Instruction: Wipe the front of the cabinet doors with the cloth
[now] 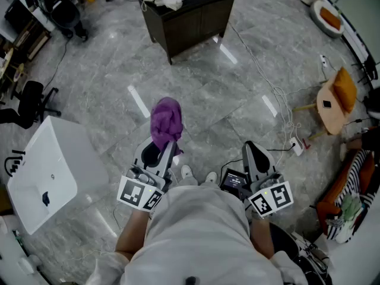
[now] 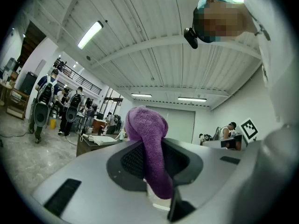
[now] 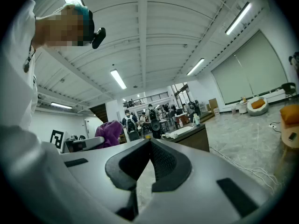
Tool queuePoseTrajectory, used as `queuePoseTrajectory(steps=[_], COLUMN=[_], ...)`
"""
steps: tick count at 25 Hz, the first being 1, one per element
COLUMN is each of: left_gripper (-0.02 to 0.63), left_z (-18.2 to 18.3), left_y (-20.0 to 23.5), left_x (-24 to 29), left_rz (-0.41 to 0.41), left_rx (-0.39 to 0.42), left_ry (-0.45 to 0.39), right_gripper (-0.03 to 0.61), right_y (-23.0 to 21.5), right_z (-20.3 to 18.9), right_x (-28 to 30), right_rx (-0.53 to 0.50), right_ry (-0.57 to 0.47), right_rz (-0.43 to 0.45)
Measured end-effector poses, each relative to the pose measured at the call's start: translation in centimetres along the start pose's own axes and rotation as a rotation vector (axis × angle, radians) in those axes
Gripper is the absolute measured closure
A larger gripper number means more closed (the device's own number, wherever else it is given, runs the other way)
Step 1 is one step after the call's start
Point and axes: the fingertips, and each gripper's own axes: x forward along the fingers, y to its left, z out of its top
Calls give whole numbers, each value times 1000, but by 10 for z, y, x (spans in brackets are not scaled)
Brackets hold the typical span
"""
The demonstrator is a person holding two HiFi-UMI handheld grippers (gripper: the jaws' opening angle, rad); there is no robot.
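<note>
A purple cloth [image 1: 165, 121] sticks up from my left gripper [image 1: 168, 145], which is shut on it and held close to the person's body. In the left gripper view the cloth [image 2: 150, 139] hangs bunched between the two dark pads of the left gripper [image 2: 155, 148]. My right gripper [image 1: 251, 147] is shut and holds nothing; its pads meet tip to tip in the right gripper view [image 3: 149, 141]. The dark cabinet [image 1: 191, 16] stands far ahead across the floor, doors closed, with white items on its top. It also shows small in both gripper views [image 2: 96, 145] [image 3: 192, 137].
A white box-like unit [image 1: 50, 171] stands at the left, a black office chair [image 1: 29, 103] behind it. At the right are a wooden stool with an orange cushion [image 1: 335, 103] and cables with a power strip [image 1: 297, 146]. Several people stand far off [image 2: 44, 101].
</note>
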Motion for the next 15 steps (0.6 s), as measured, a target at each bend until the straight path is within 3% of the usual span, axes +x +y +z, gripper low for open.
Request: queuePoseTrajectory(steps=[15], left_gripper=[532], left_z=[1], left_y=[53], left_x=[-4], left_rz=[32], left_rx=[-2], left_ry=[16], right_gripper=[552], right_y=[15], right_z=[-4], right_x=[48], right_rx=[-10], right_ry=[16], right_rz=[-4])
